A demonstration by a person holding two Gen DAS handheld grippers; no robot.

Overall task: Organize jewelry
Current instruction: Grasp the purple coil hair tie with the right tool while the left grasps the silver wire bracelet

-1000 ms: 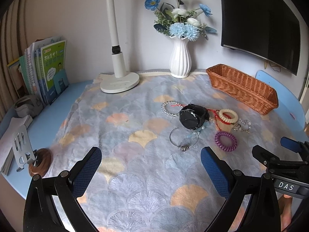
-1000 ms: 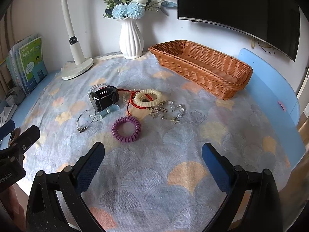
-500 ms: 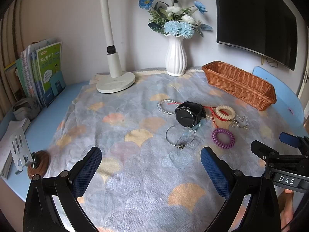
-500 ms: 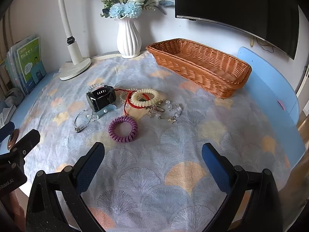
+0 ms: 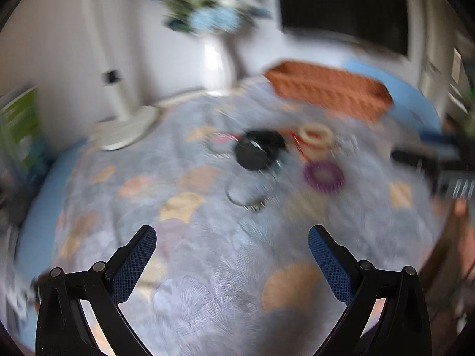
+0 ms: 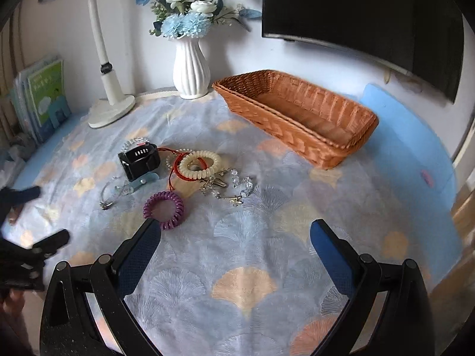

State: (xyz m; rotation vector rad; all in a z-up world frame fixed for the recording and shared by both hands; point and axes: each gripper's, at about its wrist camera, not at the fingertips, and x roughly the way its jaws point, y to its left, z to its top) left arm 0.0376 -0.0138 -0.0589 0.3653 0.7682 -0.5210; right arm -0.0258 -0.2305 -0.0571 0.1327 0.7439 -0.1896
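The left gripper (image 5: 232, 247) has swung fast, so its view is now blurry. Both it and the right gripper (image 6: 236, 237) are wide apart, holding nothing. The jewelry (image 6: 166, 175) lies ahead of the right gripper, and the long basket (image 6: 323, 145) runs away to its right.

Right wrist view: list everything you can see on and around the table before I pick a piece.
wicker basket: 1, orange-brown, far right of cloth, nothing visible inside
watch: 1, black, left of the pile
coil bracelet: 1, cream, beside the watch, over a red cord
coil hair tie: 1, purple, nearest the right tongs
thin bangle: 1, silver, left of the hair tie
crystal hair clips: small cluster, clear, right of the pile
clear bead bracelet: 1, behind the watch
vase of flowers: 1, white, blue blooms, at the wall
desk lamp: 1, white, back left
books: a stack, green-blue, far left
monitor: 1, black, on the wall
left tongs: open
right tongs: open
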